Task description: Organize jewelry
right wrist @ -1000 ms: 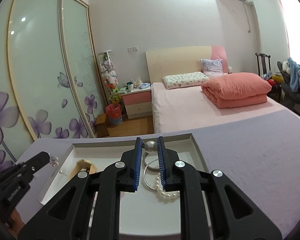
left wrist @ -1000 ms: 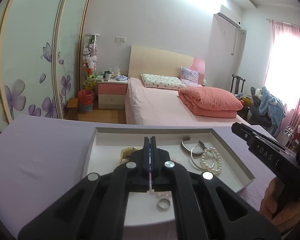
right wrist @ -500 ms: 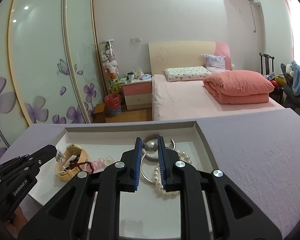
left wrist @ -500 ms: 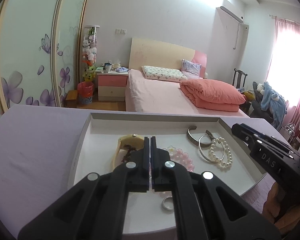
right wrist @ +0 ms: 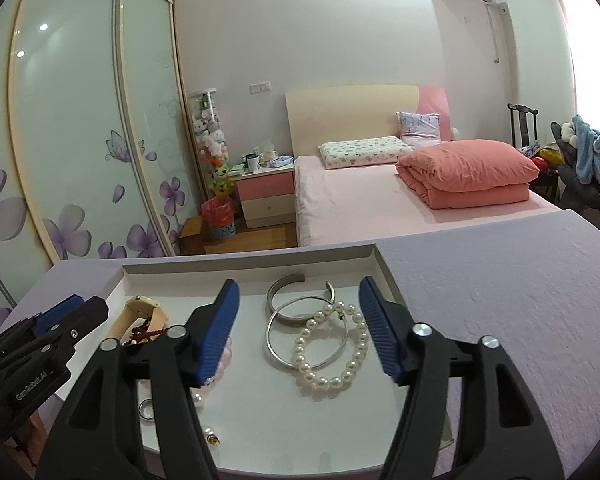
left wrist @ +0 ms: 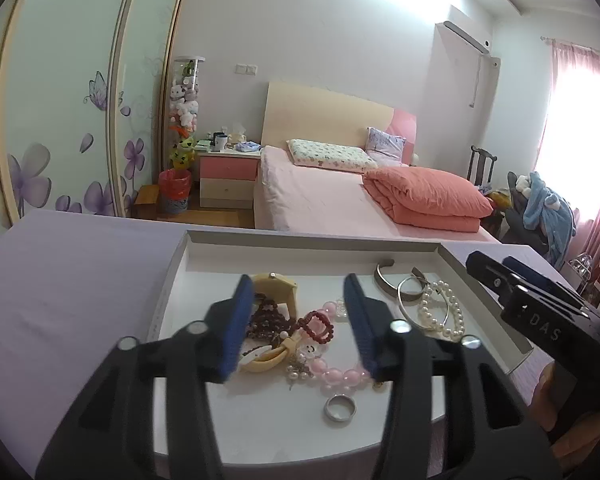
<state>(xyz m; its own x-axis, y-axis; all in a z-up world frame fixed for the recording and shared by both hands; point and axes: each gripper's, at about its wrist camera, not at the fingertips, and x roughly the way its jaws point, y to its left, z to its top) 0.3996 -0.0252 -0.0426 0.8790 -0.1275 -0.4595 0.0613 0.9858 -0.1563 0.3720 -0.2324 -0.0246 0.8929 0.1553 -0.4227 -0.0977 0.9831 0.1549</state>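
A white tray [left wrist: 172,276] on the purple table holds jewelry. My left gripper [left wrist: 298,316] is open over a tangle: a cream watch [left wrist: 278,286], dark bead strand [left wrist: 268,320], red bead bracelet [left wrist: 318,326], pink bead bracelet [left wrist: 342,376] and a silver ring [left wrist: 340,407]. My right gripper [right wrist: 298,326] is open and empty above a pearl bracelet [right wrist: 332,350], a thin silver bangle [right wrist: 296,332] and a silver cuff [right wrist: 282,294]. These also show at the tray's right in the left wrist view [left wrist: 440,310].
The right gripper body [left wrist: 540,316] shows at the tray's right edge; the left gripper body [right wrist: 36,352] shows at its left edge. A small gold earring [right wrist: 213,440] lies near the tray's front. Beyond the table stands a pink bed [right wrist: 380,204].
Both grippers have opened wide from shut. Both have dropped lower and closer over the tray. The object held between the right fingers is gone from them.
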